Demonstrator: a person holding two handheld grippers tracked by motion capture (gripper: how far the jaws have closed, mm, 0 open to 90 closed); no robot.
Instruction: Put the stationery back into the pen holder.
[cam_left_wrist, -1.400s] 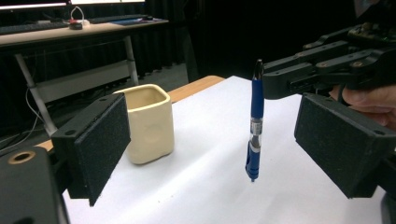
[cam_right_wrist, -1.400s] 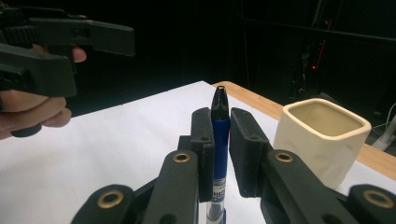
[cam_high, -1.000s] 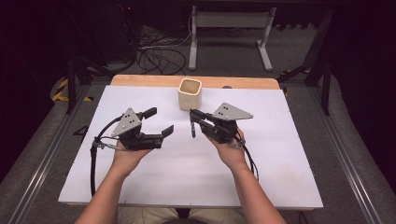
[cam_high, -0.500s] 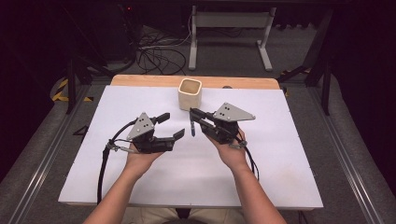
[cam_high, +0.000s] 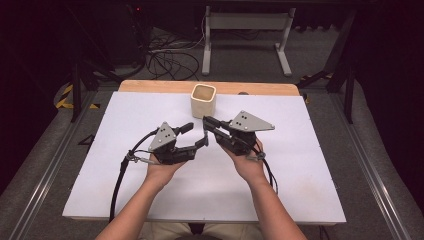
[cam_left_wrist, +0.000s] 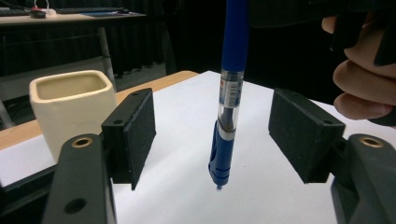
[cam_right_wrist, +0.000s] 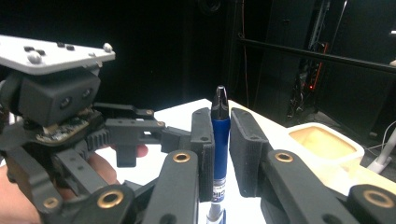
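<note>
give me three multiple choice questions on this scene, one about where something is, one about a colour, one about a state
1. Where does the cream cup stand?
A. near the table's far edge
B. by the person's elbows
C. on the floor

2. What colour is the pen?
A. red
B. blue
C. green

3. How does the right gripper stand?
A. open, holding nothing
B. shut on the cup
C. shut on the pen

Answers:
1 A: the high view shows the cup on the white table near its far edge, beyond both grippers.
2 B: the pen's barrel and grip are blue in both gripper views.
3 C: in the right gripper view both pads press the pen, while the left gripper has its jaws on either side of it, apart from it, having just been closing.
</note>
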